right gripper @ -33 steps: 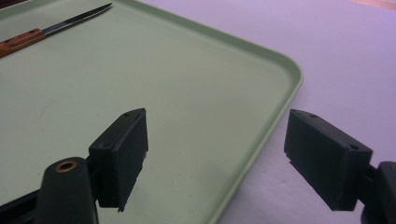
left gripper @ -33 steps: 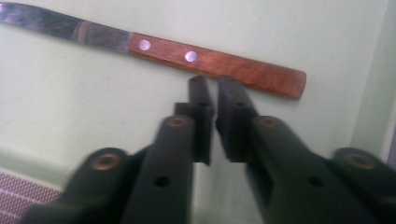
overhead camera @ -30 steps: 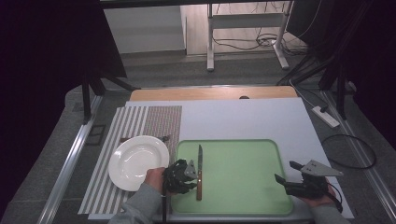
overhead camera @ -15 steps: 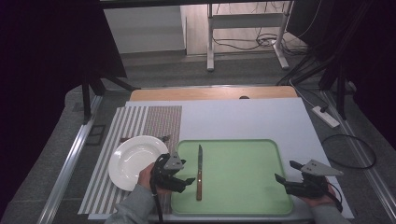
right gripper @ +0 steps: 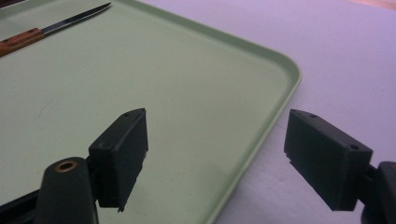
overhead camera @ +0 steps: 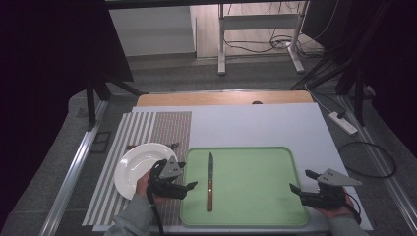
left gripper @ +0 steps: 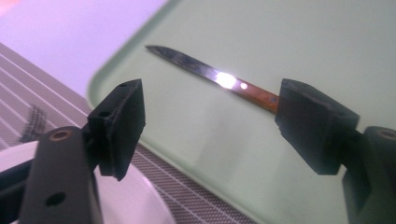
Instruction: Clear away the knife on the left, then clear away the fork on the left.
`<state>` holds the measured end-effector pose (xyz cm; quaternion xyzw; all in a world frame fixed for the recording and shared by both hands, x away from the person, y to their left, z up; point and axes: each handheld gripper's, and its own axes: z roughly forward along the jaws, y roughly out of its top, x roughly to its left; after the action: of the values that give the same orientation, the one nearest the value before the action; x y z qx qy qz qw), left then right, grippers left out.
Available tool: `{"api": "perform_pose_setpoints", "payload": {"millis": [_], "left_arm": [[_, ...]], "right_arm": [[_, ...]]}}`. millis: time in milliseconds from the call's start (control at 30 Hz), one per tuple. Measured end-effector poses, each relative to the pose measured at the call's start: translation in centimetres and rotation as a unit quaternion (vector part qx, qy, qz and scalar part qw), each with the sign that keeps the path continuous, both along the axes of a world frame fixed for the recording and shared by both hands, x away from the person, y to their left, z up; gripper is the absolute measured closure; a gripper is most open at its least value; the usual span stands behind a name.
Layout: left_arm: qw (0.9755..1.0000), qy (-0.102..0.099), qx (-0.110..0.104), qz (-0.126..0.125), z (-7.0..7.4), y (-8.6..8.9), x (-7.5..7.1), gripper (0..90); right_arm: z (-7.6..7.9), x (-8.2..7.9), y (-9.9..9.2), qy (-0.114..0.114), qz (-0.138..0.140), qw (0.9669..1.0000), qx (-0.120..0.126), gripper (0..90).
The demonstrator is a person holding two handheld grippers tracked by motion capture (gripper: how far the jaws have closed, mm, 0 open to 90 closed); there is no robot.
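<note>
My left gripper (overhead camera: 189,186) sits in the lower left of the high view, over the edge where the striped woven placemat (overhead camera: 147,132) meets the pale green plastic tray (overhead camera: 290,162). Its jaws have just been opening and now stand wide apart with nothing between them. In the left gripper view the slim steel-bladed table knife with a reddish-brown wooden handle (left gripper: 219,79) lies beyond the pads, untouched, its handle end passing behind the right-hand jaw.

The knife (overhead camera: 210,181) lies flat on the left part of the tray, point toward the top of the frame, handle toward the bottom. The round white ceramic plate (overhead camera: 129,169) rests on the placemat just left of my gripper, with a dark fork (overhead camera: 167,145) above it, partly hidden.

I judge the knife light and stiff. The polished blade throws a hard glint and would be slippery as well as thin under my pads. The wooden handle is thicker and duller, so I would take hold there, across its width near the middle. Lying flat on a smooth tray, it may skate when nudged.

My right gripper (overhead camera: 299,182) rests at the lower right of the high view, jaws apart and empty over the tray's right rim (right gripper: 280,107).

I can read no brand, label or writing anywhere.
</note>
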<state>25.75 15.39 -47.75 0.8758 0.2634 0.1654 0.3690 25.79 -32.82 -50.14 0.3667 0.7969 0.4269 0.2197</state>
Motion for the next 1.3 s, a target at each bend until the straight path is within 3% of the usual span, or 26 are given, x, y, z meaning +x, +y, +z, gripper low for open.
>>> {"api": "perform_pose_setpoints", "payload": {"millis": [167,367,500,900,1033,1300], "left_arm": [[0.9996,-0.011,-0.024,0.010,0.4,0.8,-0.1,24.0],[0.9975,-0.017,-0.066,0.014,0.1,1.5,0.1,23.4],[0.9962,-0.018,-0.081,0.028,0.1,1.8,0.2,22.4],[0.9945,-0.024,-0.092,0.044,0.2,2.4,0.4,20.9],[0.9953,-0.025,-0.083,0.044,0.4,2.6,0.4,21.2],[0.9959,-0.015,-0.054,0.071,0.7,3.1,1.3,23.4]], "right_arm": [[0.0,0.0,0.0,-0.001,0.002,1.0000,-0.002,22.5],[0.0,0.0,0.1,-0.002,0.005,1.0000,-0.003,22.5],[0.0,0.0,0.1,-0.001,0.006,1.0000,-0.005,22.5],[0.0,0.0,0.1,0.000,0.006,1.0000,-0.005,22.5],[0.0,0.0,0.1,0.001,0.007,1.0000,-0.005,22.5],[0.0,0.0,0.1,0.001,0.008,1.0000,0.000,22.5]]}}
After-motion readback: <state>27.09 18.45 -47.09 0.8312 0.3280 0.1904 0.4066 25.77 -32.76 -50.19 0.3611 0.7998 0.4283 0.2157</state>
